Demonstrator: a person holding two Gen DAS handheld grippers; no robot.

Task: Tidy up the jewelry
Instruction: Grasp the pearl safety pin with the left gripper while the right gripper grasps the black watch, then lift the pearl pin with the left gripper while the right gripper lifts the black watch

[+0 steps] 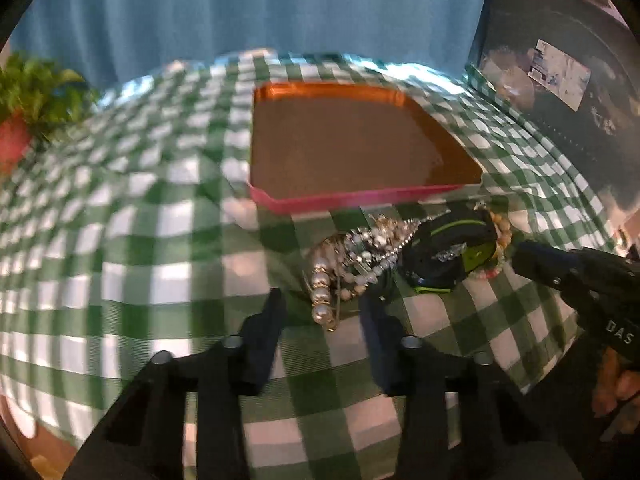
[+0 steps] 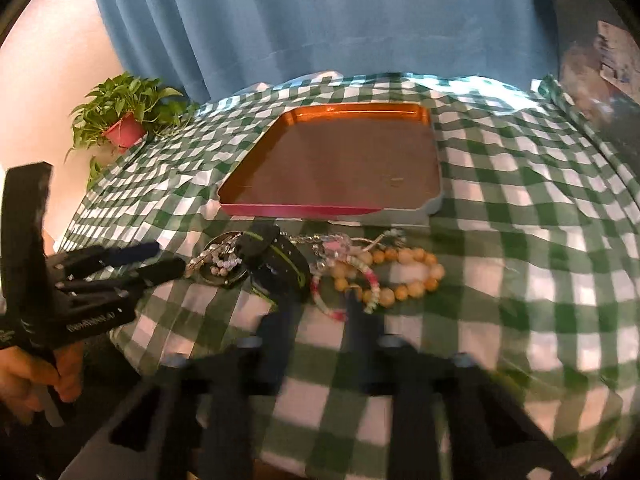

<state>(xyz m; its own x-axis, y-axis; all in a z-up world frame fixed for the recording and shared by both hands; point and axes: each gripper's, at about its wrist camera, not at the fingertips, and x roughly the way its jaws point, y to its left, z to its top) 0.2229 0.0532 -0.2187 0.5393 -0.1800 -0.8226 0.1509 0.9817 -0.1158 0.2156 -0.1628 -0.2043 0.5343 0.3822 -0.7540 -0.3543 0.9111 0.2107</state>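
Both tongs, left (image 1: 322, 304) and right (image 2: 320, 312), hang released near the seemingly tangled jewelry (image 2: 340, 268).

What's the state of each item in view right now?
Tray: empty, flat on the cloth.
Jewelry pile: heaped on the cloth in front of the tray, none sorted.
Left hand-held gripper: open, at the pearl strand.
Right hand-held gripper: open, over the pile.

dim, soft motion blur, heavy fisheye edge warping.
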